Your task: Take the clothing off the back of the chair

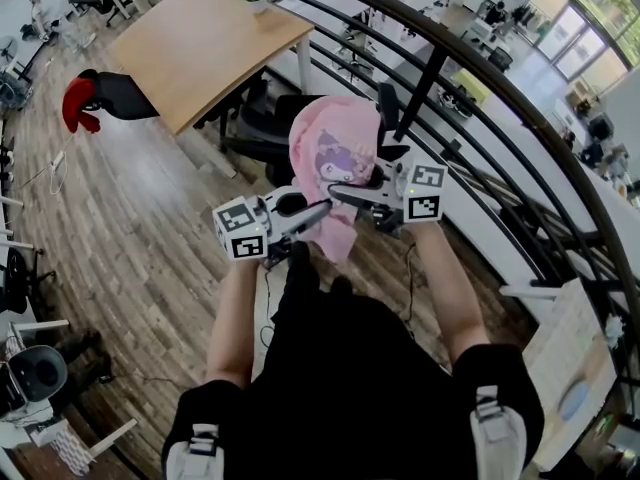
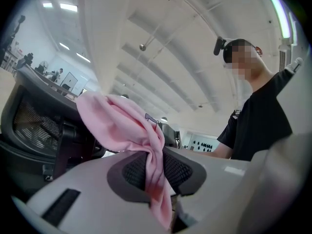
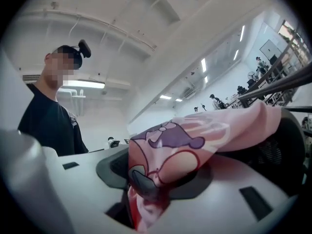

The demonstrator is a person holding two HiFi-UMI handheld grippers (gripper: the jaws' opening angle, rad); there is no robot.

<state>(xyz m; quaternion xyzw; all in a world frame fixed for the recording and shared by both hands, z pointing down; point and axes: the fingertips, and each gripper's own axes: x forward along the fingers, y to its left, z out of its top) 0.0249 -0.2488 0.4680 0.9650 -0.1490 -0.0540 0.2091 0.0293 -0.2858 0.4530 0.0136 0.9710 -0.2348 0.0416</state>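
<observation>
The soft pink fabric garment (image 1: 335, 153) carries a cartoon print in purple, paler pink and white with dark outlines, and a dark red line curves under the figure. The mesh-backed office chair (image 1: 262, 128) is black. The left gripper (image 1: 312, 213) and right gripper (image 1: 345, 196) have pale grey-white bodies, black dimpled pads (image 2: 132, 172) and cubes (image 1: 243, 231) patterned with black-and-white square markers. The person's T-shirt (image 1: 340, 368) is black. The plank floor (image 1: 130, 218) is streaked grey-brown, and the rectangular wooden tabletop (image 1: 210, 38) is light tan.
</observation>
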